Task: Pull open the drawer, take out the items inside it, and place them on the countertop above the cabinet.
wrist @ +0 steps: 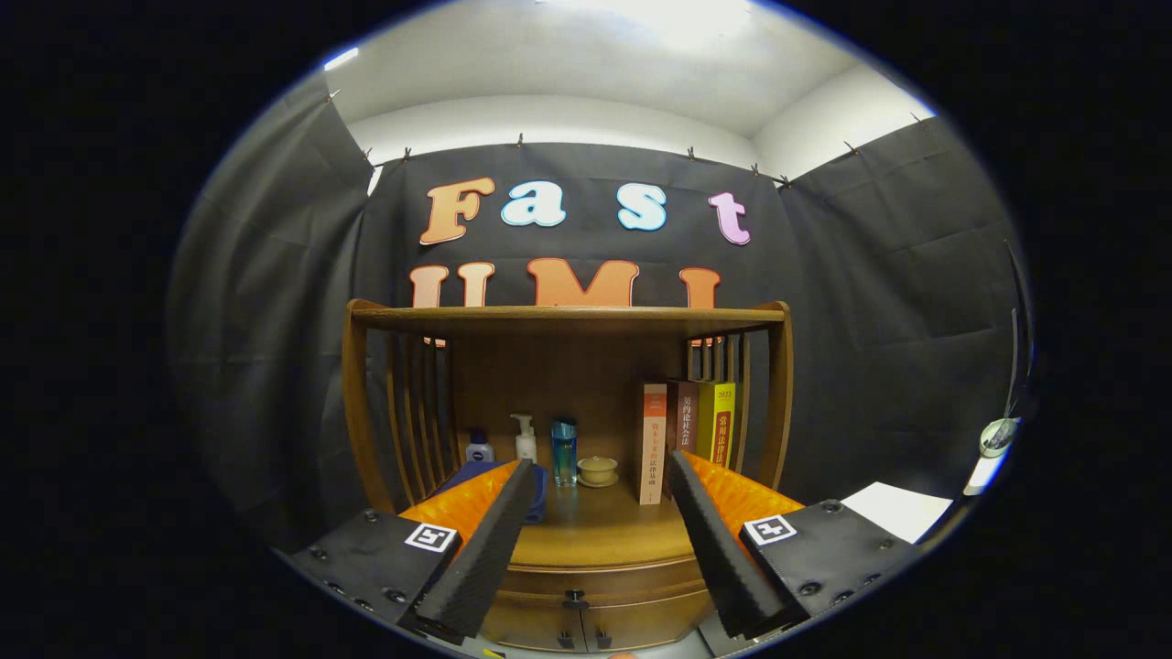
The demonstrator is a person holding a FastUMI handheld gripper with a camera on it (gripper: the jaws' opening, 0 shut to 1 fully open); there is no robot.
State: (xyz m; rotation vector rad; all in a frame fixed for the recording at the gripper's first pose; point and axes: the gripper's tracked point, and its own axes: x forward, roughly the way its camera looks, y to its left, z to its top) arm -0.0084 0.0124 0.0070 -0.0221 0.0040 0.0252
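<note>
A wooden cabinet (568,316) with a curved countertop (604,535) stands straight ahead of me. Below the countertop edge sits the shut drawer front (600,586), with a small dark knob (575,601) low between my fingers. My gripper (600,471) is open, its two fingers spread wide, held a little back from the cabinet and above the drawer, with nothing between them. What lies inside the drawer is hidden.
On the countertop stand a small blue-capped bottle (479,448), a white pump bottle (526,439), a blue glass bottle (564,451), a lidded tea cup (597,470), a blue cloth (476,471) and three upright books (687,430). A top shelf (568,318) spans above. A white surface (902,511) lies to the right.
</note>
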